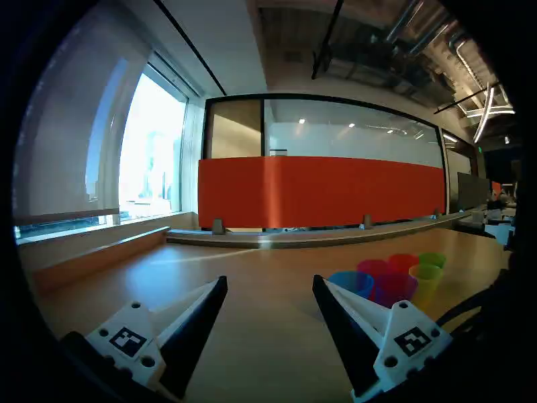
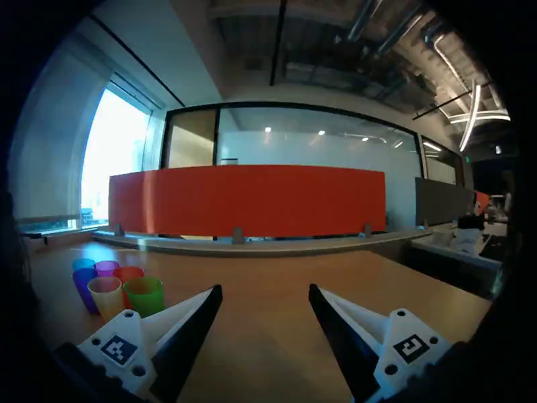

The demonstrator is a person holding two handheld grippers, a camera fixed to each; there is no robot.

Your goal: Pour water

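Left gripper point(image 1: 268, 279), right gripper point(image 2: 264, 287): wide, empty, over table point(image 1: 268, 342). Cups point(image 1: 396, 277) clustered, untouched. Step: approach. Next, likely: reach, close on one.

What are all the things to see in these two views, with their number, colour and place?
cups: six; blue, pink, red, green, yellow, purple; clustered together on the table, at the right in the left gripper view
table: one; light wood; under the cups
partition: one; orange-red; along the far edge of the table
window: one; bright; on the left wall
glass wall: one; clear, dark frame; behind the partition
left claw: one; black fingers, white mounts; open, over the table
right claw: one; black fingers, white mounts; open, over the table
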